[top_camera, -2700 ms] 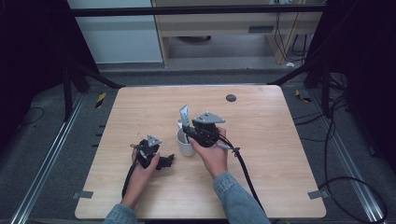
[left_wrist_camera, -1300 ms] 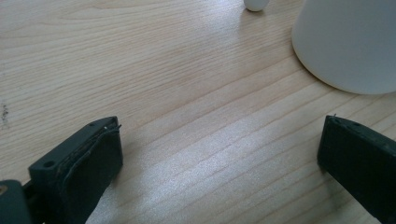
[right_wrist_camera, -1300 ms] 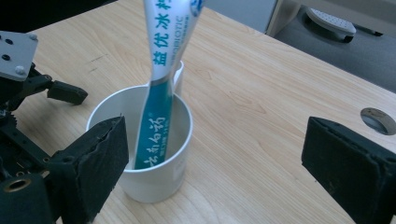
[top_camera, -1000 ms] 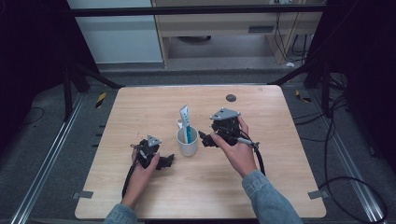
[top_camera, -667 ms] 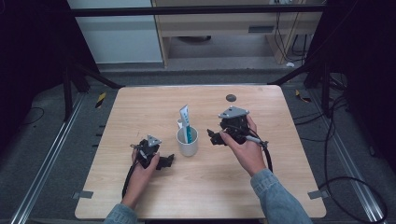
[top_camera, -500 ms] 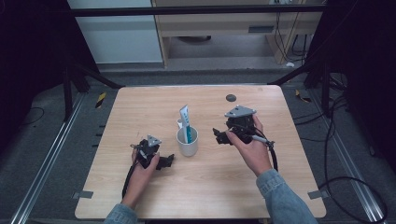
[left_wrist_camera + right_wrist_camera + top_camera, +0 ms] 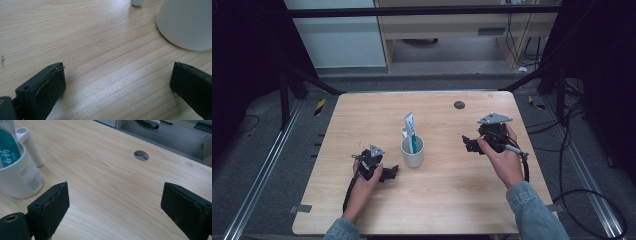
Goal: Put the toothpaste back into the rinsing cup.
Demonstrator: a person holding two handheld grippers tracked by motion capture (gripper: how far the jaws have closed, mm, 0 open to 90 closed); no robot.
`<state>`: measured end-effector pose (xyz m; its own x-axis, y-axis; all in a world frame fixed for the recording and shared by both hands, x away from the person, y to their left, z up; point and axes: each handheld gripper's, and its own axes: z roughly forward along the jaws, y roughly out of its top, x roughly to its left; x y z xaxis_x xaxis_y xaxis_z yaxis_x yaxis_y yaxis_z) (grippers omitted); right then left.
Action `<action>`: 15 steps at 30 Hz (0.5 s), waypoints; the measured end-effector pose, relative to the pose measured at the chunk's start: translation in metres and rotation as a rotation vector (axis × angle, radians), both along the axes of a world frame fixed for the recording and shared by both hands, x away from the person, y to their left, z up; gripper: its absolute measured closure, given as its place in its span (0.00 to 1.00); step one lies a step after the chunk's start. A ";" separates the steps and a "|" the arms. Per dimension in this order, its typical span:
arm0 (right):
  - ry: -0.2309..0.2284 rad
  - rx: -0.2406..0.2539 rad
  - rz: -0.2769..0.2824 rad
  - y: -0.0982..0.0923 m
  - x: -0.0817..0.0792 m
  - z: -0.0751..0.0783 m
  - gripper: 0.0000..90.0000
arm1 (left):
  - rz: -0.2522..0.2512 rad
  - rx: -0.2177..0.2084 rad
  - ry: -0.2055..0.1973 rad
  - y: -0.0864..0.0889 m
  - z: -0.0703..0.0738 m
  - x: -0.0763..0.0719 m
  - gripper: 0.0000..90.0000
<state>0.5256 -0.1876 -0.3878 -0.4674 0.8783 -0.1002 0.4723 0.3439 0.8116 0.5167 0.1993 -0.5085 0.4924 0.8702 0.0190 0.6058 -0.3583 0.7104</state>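
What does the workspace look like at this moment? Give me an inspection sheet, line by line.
Surface: light wooden table, with a round cable hole near the far edge.
Job's things: white cup upright mid-table, a toothpaste tube standing in it; a small white cylinder stands on the table just behind the cup.
Clutter: nothing seen.
Grippers: left claw rests low on the table beside the cup, jaws open, empty; right claw is to the right of the cup, apart from it, jaws open, empty.
Cables: a black cable trails from the left claw; another from the right.
Surroundings: dark floor, metal rails, loose cables at right.
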 end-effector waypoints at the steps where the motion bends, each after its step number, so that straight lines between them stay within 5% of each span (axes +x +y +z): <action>1: 0.001 -0.003 -0.006 -0.004 0.001 -0.001 0.09 | 0.002 -0.002 -0.001 0.000 0.000 0.000 0.00; 15: 0.054 0.014 -0.100 -0.051 0.004 -0.024 0.10 | 0.002 -0.001 -0.001 0.000 0.000 0.000 0.00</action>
